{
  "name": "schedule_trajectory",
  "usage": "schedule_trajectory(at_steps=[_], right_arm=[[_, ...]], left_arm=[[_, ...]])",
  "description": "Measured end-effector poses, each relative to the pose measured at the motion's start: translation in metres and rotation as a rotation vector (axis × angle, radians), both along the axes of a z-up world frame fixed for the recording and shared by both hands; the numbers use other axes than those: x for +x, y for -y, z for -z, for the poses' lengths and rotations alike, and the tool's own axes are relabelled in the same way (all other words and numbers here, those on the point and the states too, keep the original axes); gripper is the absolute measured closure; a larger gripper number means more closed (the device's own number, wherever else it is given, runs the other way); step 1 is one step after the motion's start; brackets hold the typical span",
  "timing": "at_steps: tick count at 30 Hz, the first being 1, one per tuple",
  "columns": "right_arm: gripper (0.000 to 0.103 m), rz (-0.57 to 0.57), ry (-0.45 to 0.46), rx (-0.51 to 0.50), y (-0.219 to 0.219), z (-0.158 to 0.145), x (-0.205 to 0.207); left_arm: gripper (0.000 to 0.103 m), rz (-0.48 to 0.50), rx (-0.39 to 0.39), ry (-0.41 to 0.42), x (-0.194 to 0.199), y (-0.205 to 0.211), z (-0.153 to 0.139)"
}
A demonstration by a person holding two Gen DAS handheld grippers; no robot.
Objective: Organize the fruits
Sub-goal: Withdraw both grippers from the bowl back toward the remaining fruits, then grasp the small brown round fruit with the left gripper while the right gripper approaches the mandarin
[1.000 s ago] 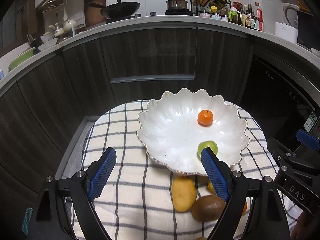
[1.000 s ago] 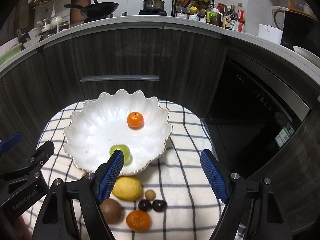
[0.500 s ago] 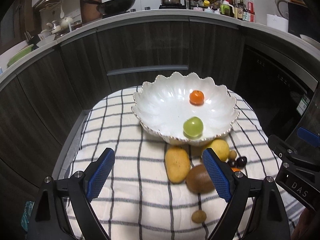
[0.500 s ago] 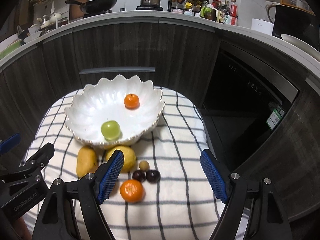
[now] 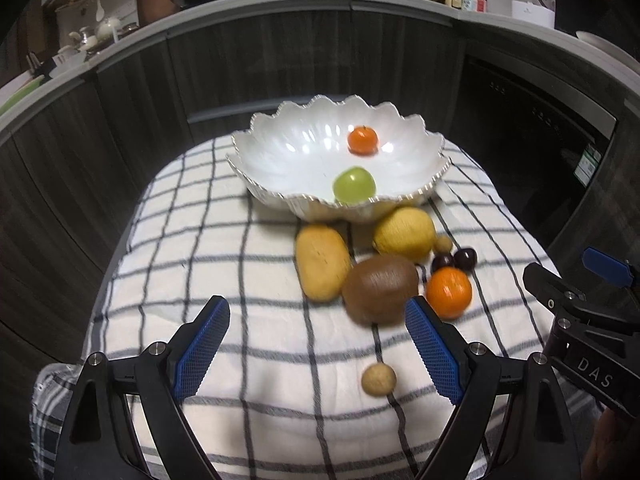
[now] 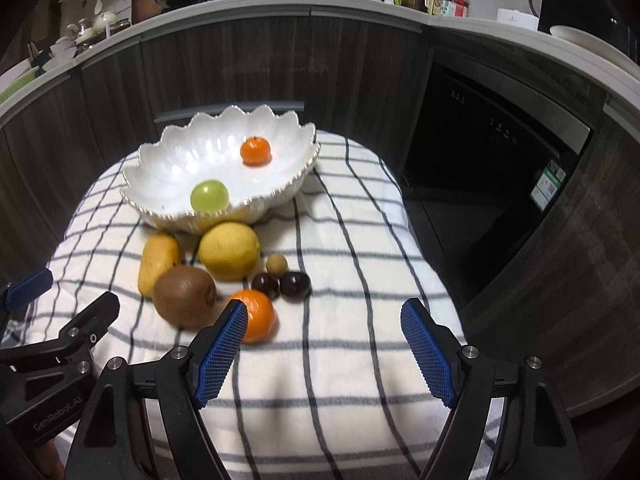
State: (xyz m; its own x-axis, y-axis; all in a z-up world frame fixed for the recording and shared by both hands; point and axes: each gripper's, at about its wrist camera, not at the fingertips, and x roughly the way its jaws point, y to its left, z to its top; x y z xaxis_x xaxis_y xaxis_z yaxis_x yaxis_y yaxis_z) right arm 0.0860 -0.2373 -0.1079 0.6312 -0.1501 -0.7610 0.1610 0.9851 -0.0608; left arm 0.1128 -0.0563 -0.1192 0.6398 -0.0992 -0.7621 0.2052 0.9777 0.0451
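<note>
A white scalloped bowl (image 5: pixel 280 148) (image 6: pixel 168 168) on a checked cloth holds a green apple (image 5: pixel 354 185) (image 6: pixel 209 196) and a small orange (image 5: pixel 362 140) (image 6: pixel 255 151). In front of it lie a mango (image 5: pixel 322 262) (image 6: pixel 158 262), a lemon (image 5: pixel 404 234) (image 6: pixel 229 250), a kiwi (image 5: pixel 380 288) (image 6: pixel 185 296), an orange (image 5: pixel 449 293) (image 6: pixel 258 314), two dark cherries (image 5: pixel 454 259) (image 6: pixel 282 285) and small tan fruits (image 5: pixel 379 378) (image 6: pixel 277 264). My left gripper (image 5: pixel 316 350) is open and empty, just short of the kiwi. My right gripper (image 6: pixel 324 346) is open and empty, right of the orange.
The checked cloth (image 5: pixel 224 264) (image 6: pixel 352 264) covers a small table with edges falling off on all sides. Dark kitchen cabinets (image 5: pixel 280 72) stand behind, with a dishwasher (image 6: pixel 500 148) to the right. A countertop with pans and bottles runs above.
Both grippers have pulled back from over the bowl toward the near edge of the cloth, bringing the loose fruits in front of the bowl into full view. Both stay open.
</note>
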Motion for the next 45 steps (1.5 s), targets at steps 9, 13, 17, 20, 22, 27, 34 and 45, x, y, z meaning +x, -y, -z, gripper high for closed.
schedule_trajectory(at_steps=[9,13,17,20,22,27,34,45], right_arm=[[0.023,0.025,-0.035,0.006,0.01,0.018,-0.006],[0.023,0.026,-0.054,0.011,0.01,0.028,-0.007],[0.023,0.031,-0.069,0.025,0.013,0.035,-0.006],[0.023,0.034,-0.075,0.032,0.014,0.038,-0.006],[0.023,0.034,-0.081,0.036,0.014,0.04,-0.006],[0.023,0.033,-0.09,0.041,0.014,0.043,-0.004],[0.023,0.028,-0.097,0.039,0.012,0.044,-0.004],[0.023,0.024,-0.093,0.035,0.012,0.042,-0.004]], left_arm=[[0.014,0.039,0.003,-0.073,-0.007,0.013,0.033],[0.014,0.041,0.016,-0.101,-0.007,0.016,0.047],[0.021,0.047,0.027,-0.119,-0.007,0.02,0.057],[0.027,0.053,0.028,-0.139,-0.008,0.022,0.063],[0.032,0.06,0.031,-0.149,-0.008,0.024,0.066],[0.047,0.074,0.033,-0.159,-0.009,0.026,0.071],[0.067,0.101,0.036,-0.158,-0.011,0.029,0.073],[0.076,0.095,0.04,-0.139,-0.014,0.025,0.064]])
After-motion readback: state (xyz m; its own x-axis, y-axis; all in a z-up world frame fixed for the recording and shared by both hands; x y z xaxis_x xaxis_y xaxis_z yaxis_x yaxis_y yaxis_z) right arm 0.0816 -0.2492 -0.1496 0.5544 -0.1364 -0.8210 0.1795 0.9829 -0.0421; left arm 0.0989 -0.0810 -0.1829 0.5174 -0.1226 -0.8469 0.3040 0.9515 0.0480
